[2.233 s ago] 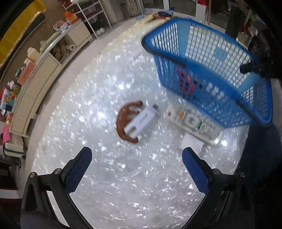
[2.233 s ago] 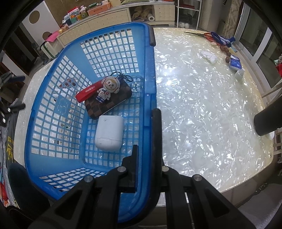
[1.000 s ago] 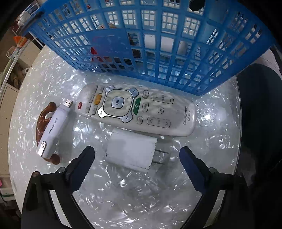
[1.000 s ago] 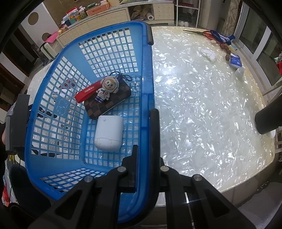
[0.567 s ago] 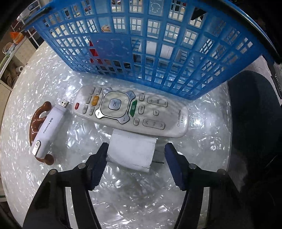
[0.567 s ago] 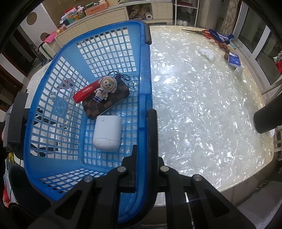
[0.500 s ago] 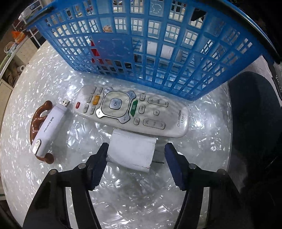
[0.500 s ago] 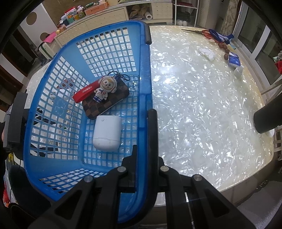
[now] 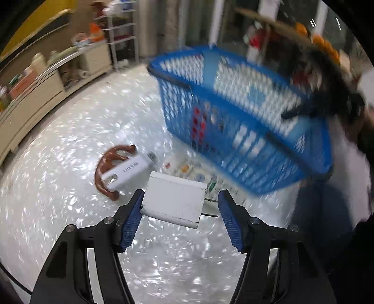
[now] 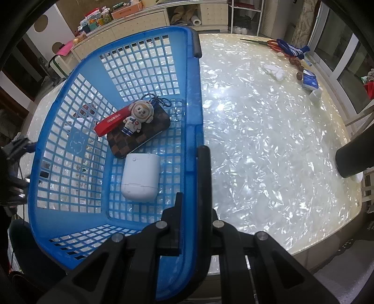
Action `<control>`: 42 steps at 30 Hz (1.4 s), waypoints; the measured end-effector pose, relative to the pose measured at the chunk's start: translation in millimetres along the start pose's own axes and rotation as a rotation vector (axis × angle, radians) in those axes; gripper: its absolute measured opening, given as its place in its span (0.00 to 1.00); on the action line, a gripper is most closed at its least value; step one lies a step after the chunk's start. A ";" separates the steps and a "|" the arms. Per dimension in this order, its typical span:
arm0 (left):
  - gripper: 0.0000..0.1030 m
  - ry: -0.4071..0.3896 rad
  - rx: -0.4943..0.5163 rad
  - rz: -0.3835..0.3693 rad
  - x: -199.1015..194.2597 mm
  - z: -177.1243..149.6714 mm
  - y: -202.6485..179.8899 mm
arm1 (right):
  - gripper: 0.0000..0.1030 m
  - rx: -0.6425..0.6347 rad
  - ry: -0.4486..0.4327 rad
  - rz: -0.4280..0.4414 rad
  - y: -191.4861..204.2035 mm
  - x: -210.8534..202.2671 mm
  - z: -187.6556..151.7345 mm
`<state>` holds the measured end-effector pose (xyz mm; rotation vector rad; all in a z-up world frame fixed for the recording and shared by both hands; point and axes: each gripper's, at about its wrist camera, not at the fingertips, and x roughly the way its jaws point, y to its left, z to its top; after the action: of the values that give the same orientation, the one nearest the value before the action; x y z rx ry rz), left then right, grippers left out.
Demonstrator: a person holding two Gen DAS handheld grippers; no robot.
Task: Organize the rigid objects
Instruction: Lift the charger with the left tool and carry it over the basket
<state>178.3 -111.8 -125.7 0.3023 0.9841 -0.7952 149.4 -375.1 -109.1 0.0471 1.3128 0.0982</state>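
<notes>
Pearly table [image 10: 268, 145], cream cabinets [image 10: 145, 17] behind

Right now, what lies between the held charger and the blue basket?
In the left wrist view, the remote control lies on the table between the white charger and the basket.

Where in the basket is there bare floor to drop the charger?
Best patch in the blue basket: the bare mesh on the left-gripper side, beside the white case and checkered wallet. The far end beyond the astronaut keychain is also bare. The middle is crowded. The left gripper holds the white charger.
</notes>
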 end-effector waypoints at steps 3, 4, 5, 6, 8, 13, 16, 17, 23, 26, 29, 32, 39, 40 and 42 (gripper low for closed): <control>0.66 -0.073 -0.039 0.048 -28.2 6.3 -2.9 | 0.08 -0.006 0.000 -0.001 2.1 1.0 0.1; 0.66 -0.090 -0.051 0.064 -33.2 9.0 -7.9 | 0.08 -0.007 -0.001 -0.004 2.5 1.1 -0.1; 0.66 -0.103 -0.065 0.074 -40.9 10.3 -7.9 | 0.08 -0.006 -0.001 -0.004 2.7 1.1 -0.2; 0.66 -0.117 -0.081 0.089 -49.0 10.7 -9.4 | 0.08 -0.003 -0.001 -0.002 2.8 1.4 -0.1; 0.66 -0.121 -0.126 0.084 -58.3 15.5 -8.6 | 0.08 -0.003 -0.002 -0.002 2.6 1.2 -0.4; 0.66 -0.125 -0.184 0.070 -68.4 27.3 -13.9 | 0.08 -0.004 -0.001 -0.003 2.9 0.7 -0.5; 0.66 -0.128 -0.167 0.065 -72.9 35.9 -21.6 | 0.08 -0.008 -0.004 -0.004 3.0 -1.9 -0.6; 0.66 -0.137 -0.159 0.059 -72.9 39.8 -25.7 | 0.08 -0.007 -0.005 -0.003 2.8 -3.2 0.0; 0.66 -0.121 -0.075 0.026 -61.5 62.7 -50.5 | 0.08 -0.004 -0.003 0.003 2.9 -5.9 -1.2; 0.66 -0.108 -0.022 0.009 -52.0 75.0 -64.7 | 0.08 -0.006 -0.003 0.005 2.4 -5.8 -2.0; 0.66 -0.089 0.019 0.004 -37.5 88.5 -77.5 | 0.08 -0.006 -0.001 0.003 2.0 -5.4 -2.4; 0.66 -0.076 0.066 -0.015 -22.5 99.5 -89.6 | 0.08 -0.009 -0.001 -0.002 3.1 -4.8 -2.9; 0.66 -0.041 0.185 -0.054 13.4 118.4 -114.8 | 0.08 -0.005 -0.006 0.009 3.0 -4.9 -4.1; 0.66 -0.032 0.196 -0.058 18.5 119.2 -116.5 | 0.08 -0.003 -0.007 0.012 2.5 -5.0 -4.3; 0.66 -0.017 0.219 -0.055 28.9 121.3 -119.9 | 0.08 0.000 -0.009 0.017 1.3 -5.0 -4.3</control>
<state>176.8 -275.7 -70.4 0.4582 0.8938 -0.9570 143.9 -374.4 -105.3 0.0582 1.3040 0.1124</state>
